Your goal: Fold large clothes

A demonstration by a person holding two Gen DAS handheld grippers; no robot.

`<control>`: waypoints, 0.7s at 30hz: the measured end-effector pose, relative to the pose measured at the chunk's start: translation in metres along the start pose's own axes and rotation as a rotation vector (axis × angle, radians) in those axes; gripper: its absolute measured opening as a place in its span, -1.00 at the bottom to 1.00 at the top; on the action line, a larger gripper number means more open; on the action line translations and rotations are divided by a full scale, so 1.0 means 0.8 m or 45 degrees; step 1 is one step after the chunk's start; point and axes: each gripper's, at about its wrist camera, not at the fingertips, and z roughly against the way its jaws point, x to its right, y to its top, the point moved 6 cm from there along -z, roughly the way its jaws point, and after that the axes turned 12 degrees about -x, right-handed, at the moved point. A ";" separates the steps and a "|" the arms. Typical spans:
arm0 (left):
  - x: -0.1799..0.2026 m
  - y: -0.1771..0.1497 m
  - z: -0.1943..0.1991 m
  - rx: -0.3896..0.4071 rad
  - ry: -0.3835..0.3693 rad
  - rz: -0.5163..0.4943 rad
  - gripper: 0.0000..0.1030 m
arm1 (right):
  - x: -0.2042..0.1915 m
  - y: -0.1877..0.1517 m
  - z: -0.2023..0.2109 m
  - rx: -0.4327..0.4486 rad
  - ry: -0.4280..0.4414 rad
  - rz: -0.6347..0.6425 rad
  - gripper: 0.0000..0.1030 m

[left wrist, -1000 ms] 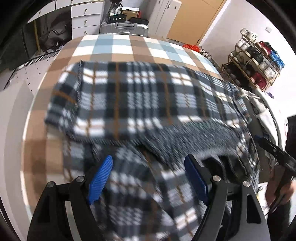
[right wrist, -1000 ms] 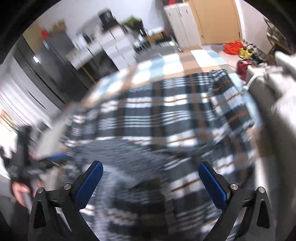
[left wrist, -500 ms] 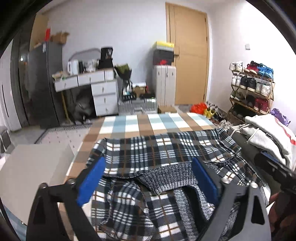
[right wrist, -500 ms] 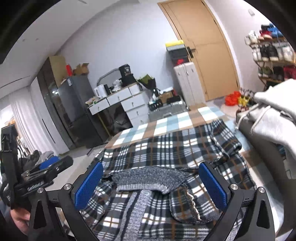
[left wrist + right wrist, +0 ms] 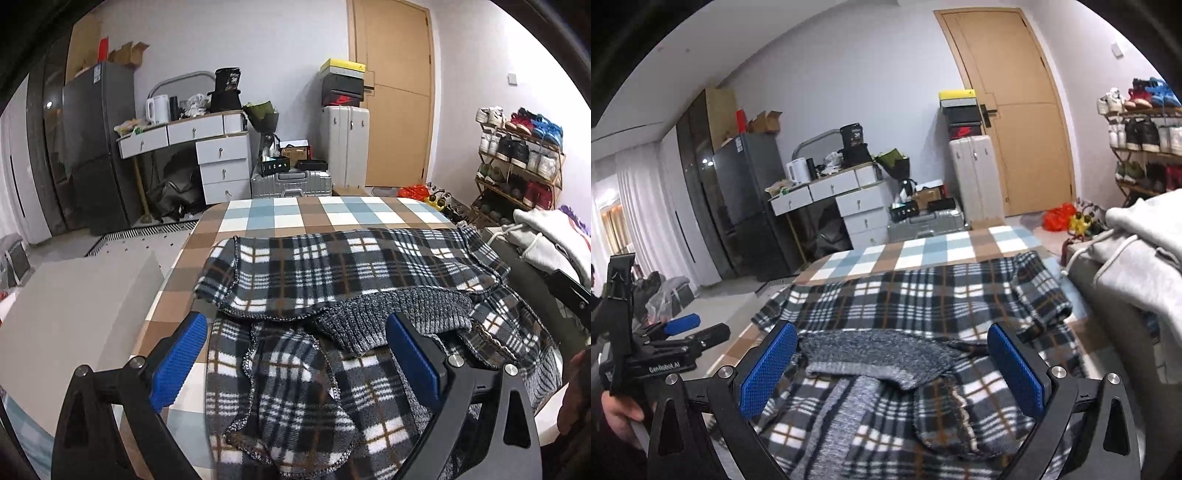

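Observation:
A dark plaid fleece garment lies spread on the checked cover, its far part folded toward me over a grey knit band. My left gripper hovers above the near edge of the garment, open, with nothing pinched between its blue pads. In the right wrist view the same garment and knit band lie below my right gripper, which is also open and holds nothing. The left gripper shows at the left edge, held by a hand.
A pile of grey hooded clothes sits on a dark seat to the right of the cover. A shoe rack stands at the far right. Suitcases, a white desk and a door are behind.
Both views have tipped up from close over the garment to look across the room. Both grippers have drawn back from the cloth, and the left jaws have widened.

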 end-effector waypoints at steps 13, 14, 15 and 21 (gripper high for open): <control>0.010 -0.027 0.046 0.095 0.018 0.025 0.84 | 0.042 0.002 0.046 0.110 0.059 -0.164 1.00; 0.013 -0.031 0.057 0.110 0.033 0.026 0.84 | 0.041 0.000 0.052 0.124 0.071 -0.167 1.00; 0.015 -0.034 0.063 0.114 0.042 0.023 0.84 | 0.038 -0.004 0.060 0.142 0.093 -0.160 1.00; 0.010 -0.071 0.105 0.072 0.005 0.066 0.84 | 0.015 -0.029 0.093 0.160 0.134 -0.080 1.00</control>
